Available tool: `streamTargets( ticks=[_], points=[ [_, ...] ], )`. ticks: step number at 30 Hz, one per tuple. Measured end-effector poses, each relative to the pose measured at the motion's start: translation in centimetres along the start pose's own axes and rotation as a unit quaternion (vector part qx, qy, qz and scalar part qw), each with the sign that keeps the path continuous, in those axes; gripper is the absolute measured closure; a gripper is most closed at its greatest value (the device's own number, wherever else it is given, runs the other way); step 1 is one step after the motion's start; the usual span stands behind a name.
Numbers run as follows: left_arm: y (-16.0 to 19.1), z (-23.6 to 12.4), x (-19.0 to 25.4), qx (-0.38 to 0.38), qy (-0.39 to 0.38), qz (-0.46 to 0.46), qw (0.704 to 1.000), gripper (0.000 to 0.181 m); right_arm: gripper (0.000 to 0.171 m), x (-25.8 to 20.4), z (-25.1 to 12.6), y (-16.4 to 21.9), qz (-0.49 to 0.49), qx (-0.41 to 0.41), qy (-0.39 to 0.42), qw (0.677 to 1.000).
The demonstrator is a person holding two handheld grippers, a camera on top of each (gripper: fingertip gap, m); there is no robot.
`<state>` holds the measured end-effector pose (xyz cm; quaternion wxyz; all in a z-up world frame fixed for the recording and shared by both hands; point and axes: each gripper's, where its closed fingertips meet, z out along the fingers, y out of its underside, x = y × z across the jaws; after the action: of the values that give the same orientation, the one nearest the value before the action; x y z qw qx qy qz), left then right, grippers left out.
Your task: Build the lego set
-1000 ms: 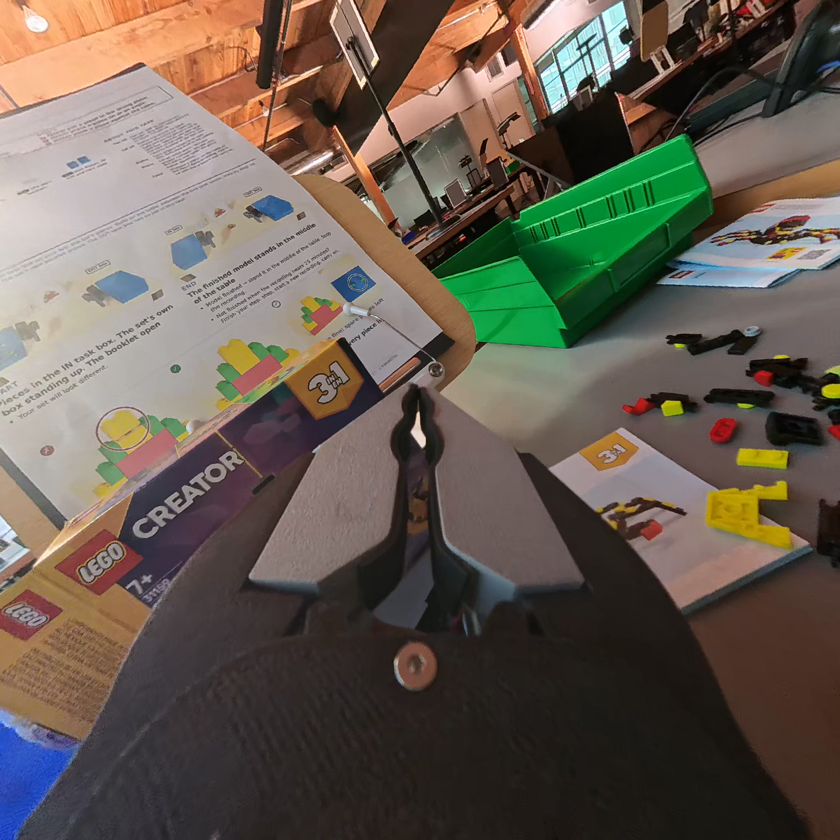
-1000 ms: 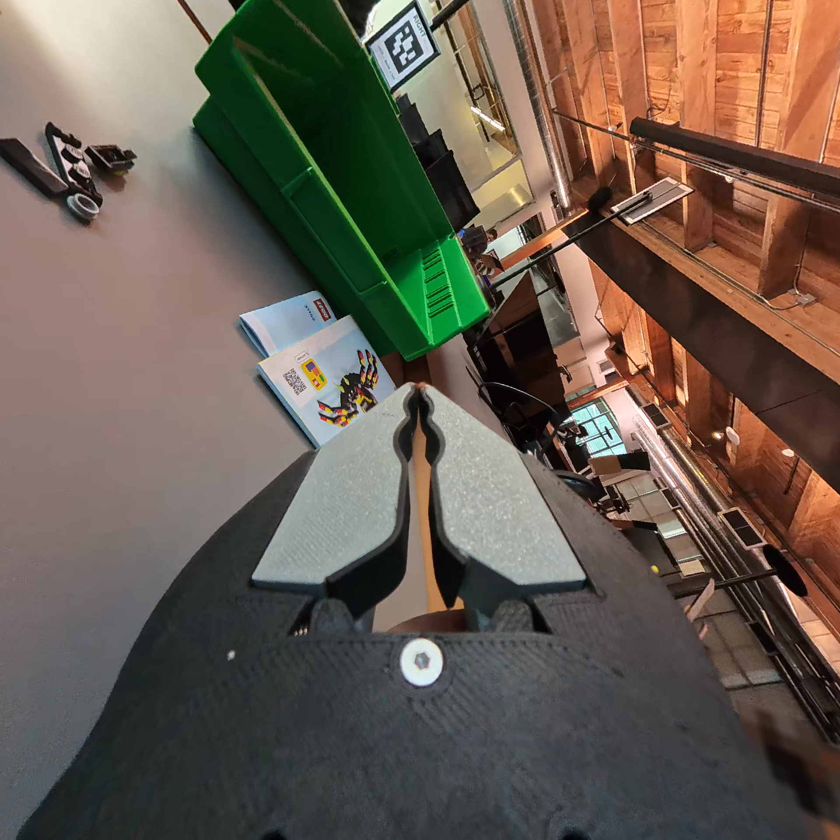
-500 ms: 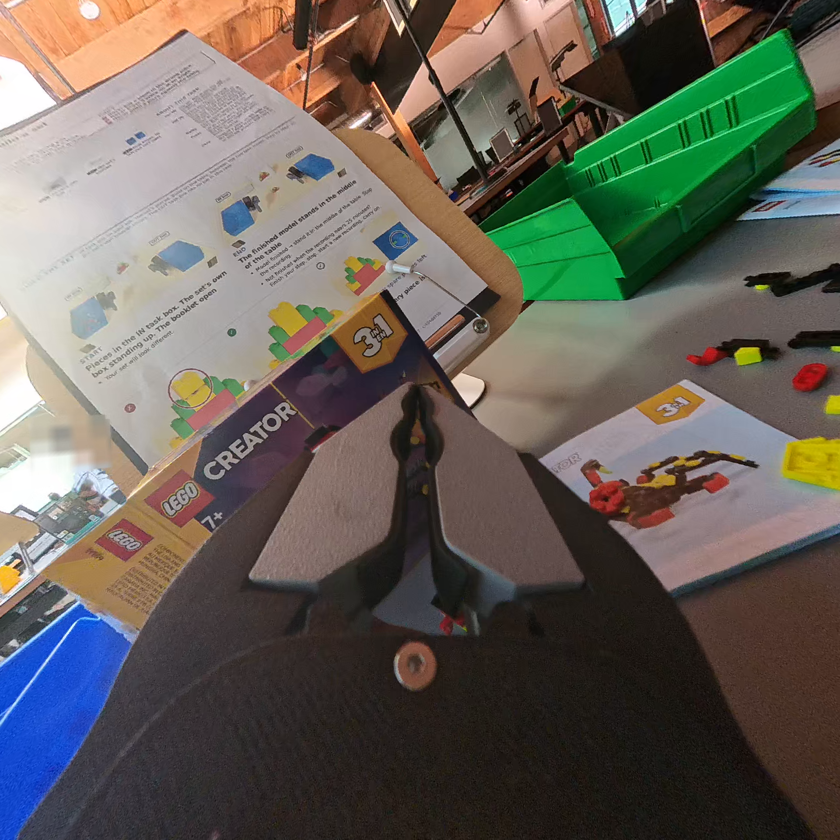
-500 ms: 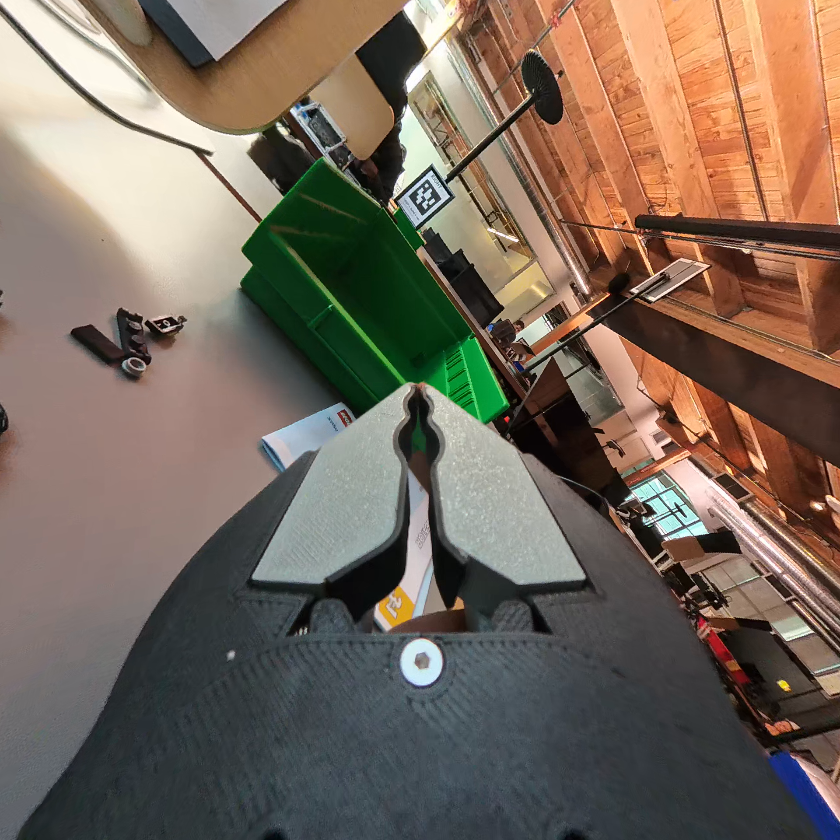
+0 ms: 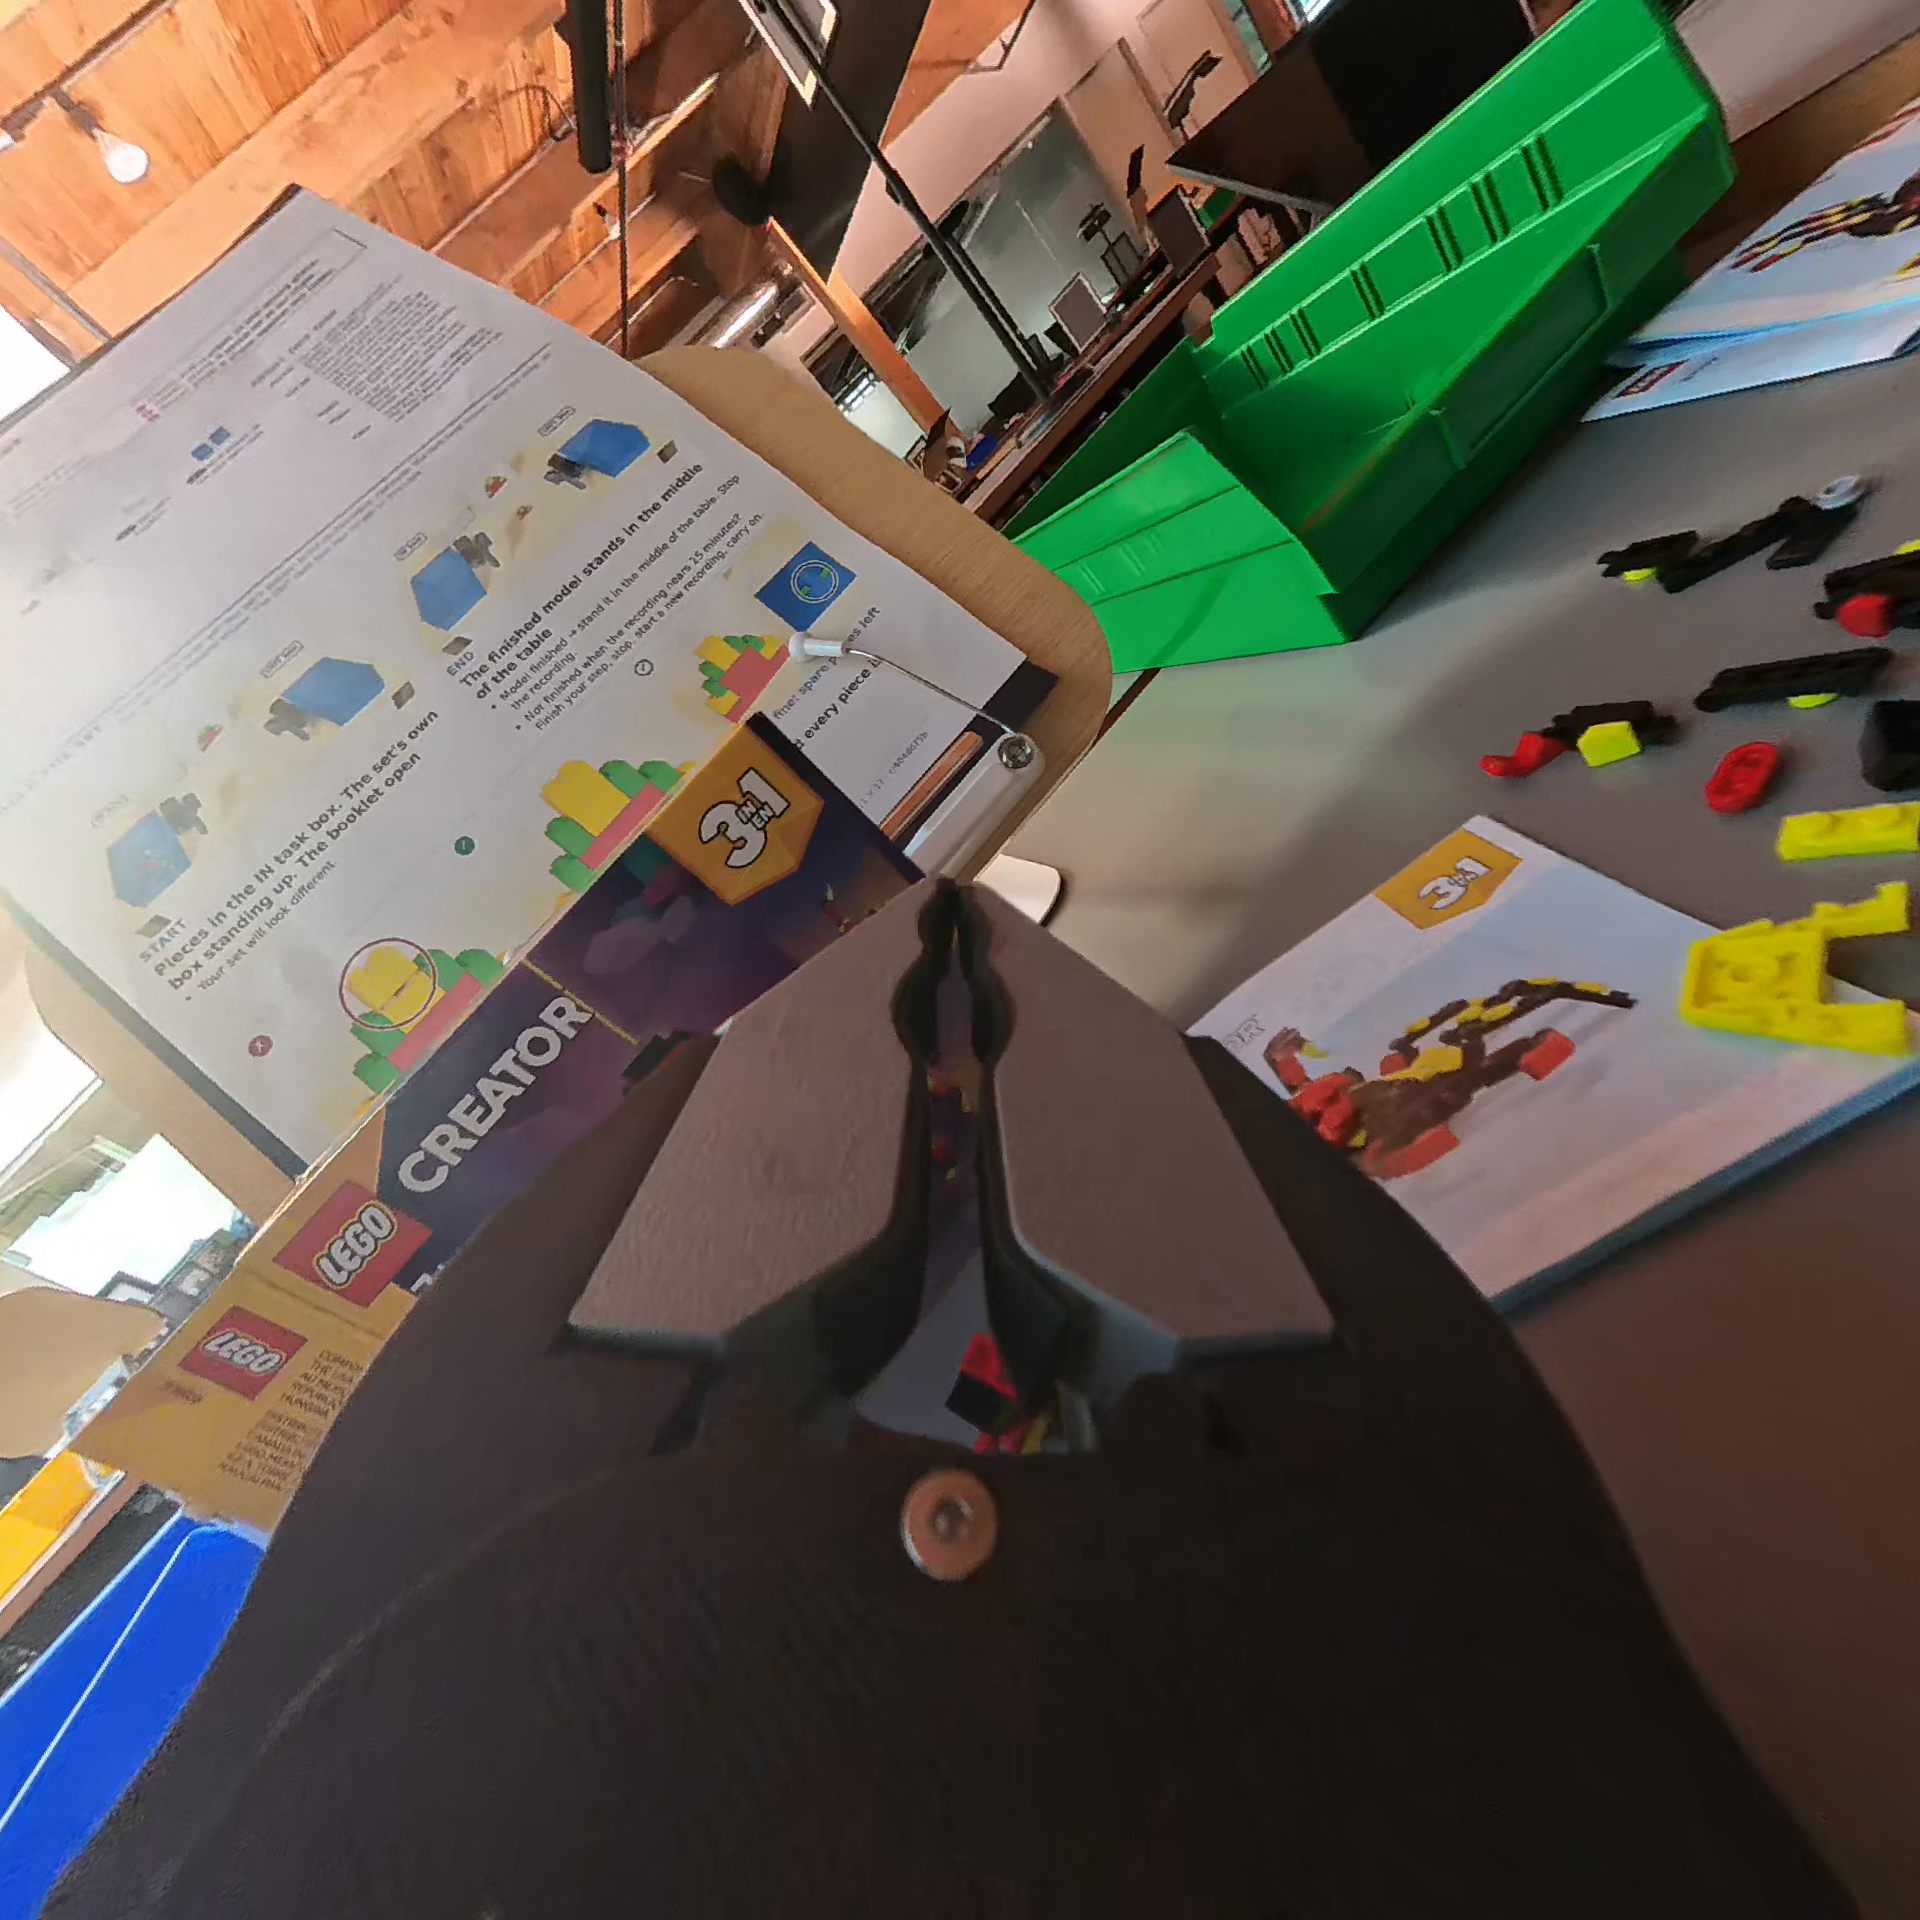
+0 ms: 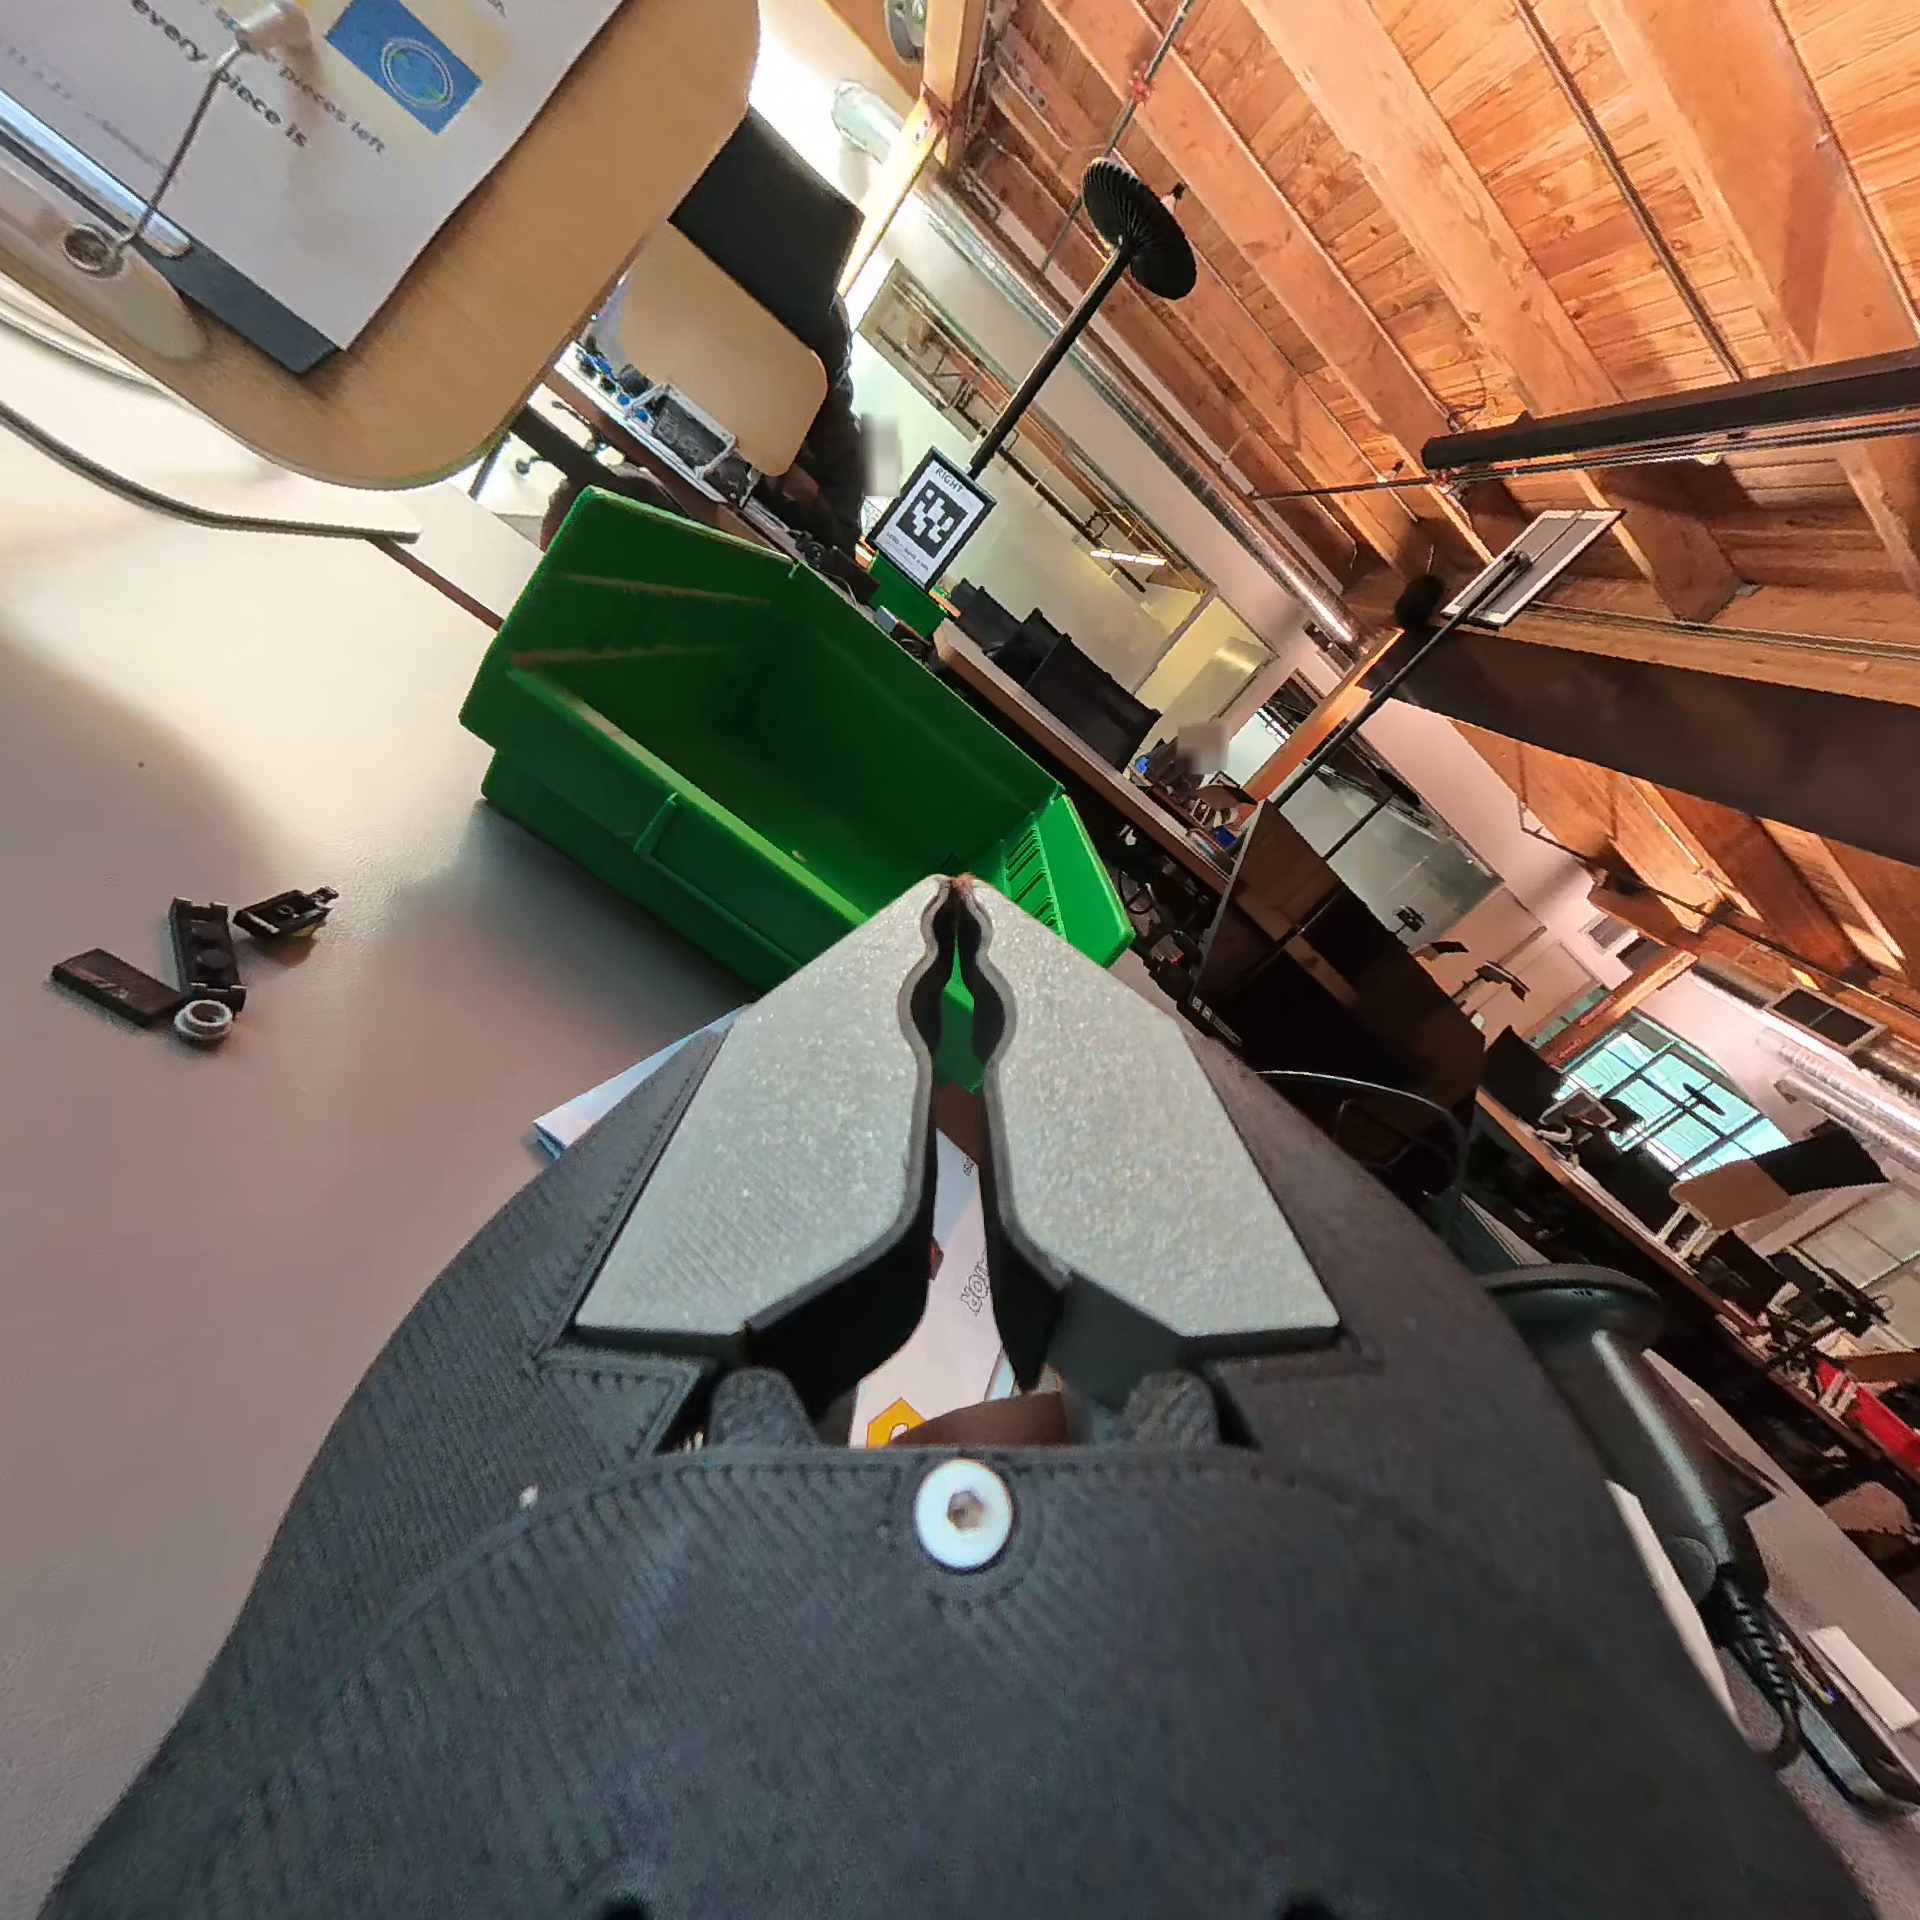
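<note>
Grey bench [image 5: 1299, 790] carries the green bin [image 5: 1382, 416] at its far edge, an instruction booklet [image 5: 1558, 1060] and loose lego pieces [image 5: 1766, 987] mid-surface, while both the left gripper [image 5: 948, 914] and right gripper [image 6: 958, 891], closed and empty, risk scattering those small bricks if swung low

My grey table [image 5: 1226, 790] carries a green bin [image 5: 1382, 416] at upper right, loose black, red and yellow pieces [image 5: 1756, 717] along the right edge, an instruction booklet [image 5: 1558, 1049] mid-right, and the set's box [image 5: 312, 1340] at lower left.
</note>
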<state>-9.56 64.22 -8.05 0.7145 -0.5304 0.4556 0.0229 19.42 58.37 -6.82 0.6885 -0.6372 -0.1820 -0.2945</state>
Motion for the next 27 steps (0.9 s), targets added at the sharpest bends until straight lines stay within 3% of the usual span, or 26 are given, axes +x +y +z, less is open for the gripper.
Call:
streamTargets(
  ticks=[8, 17, 27],
  points=[
    [-0.6, 0.3, 0.3, 0.015, 0.012, -0.009, 1.0, 0.181, 0.171, -0.6, -0.1, -0.6, 0.01, 0.019, -0.021, 1.0],
    [-0.4, 0.6, -1.4, 0.024, 0.005, -0.096, 0.995, 0.181, 0.171, 2.0, -0.1, -0.1, 0.118, 0.027, -0.008, 0.993],
    [-0.5, 0.8, -1.1, 0.025, 0.011, -0.104, 0.994, 0.181, 0.171, 3.0, -0.1, 0.6, 0.158, 0.021, 0.002, 0.987]
  ],
)
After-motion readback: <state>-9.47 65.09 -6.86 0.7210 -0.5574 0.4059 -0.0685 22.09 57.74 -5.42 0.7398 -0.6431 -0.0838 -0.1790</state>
